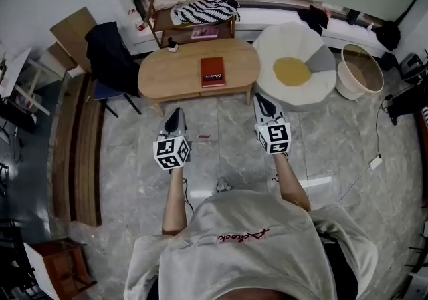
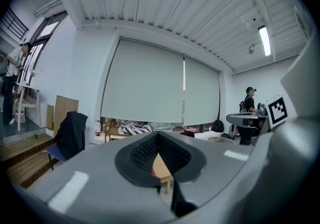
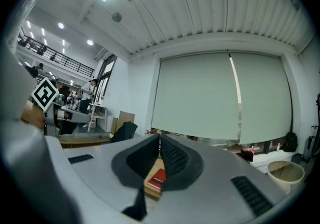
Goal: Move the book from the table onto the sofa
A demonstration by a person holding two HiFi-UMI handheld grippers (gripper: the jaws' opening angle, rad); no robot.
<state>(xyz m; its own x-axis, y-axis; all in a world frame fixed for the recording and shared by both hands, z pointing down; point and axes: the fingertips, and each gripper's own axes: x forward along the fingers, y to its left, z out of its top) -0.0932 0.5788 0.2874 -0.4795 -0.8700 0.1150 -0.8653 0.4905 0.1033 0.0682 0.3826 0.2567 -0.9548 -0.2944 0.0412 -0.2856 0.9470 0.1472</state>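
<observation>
A red book lies flat on the oval wooden table, right of its middle. Both grippers hang over the floor on the near side of the table, pointing toward it. My left gripper is shut with nothing in it, below the table's front edge. My right gripper is shut and empty too, off the table's right end. In the right gripper view the red book shows through the gap under the closed jaws. The white round seat with a yellow centre stands right of the table.
A chair draped with a dark jacket stands left of the table. Behind it a shelf holds a zebra-striped cushion. A round basket sits at the right. A cable with a plug runs over the marble floor.
</observation>
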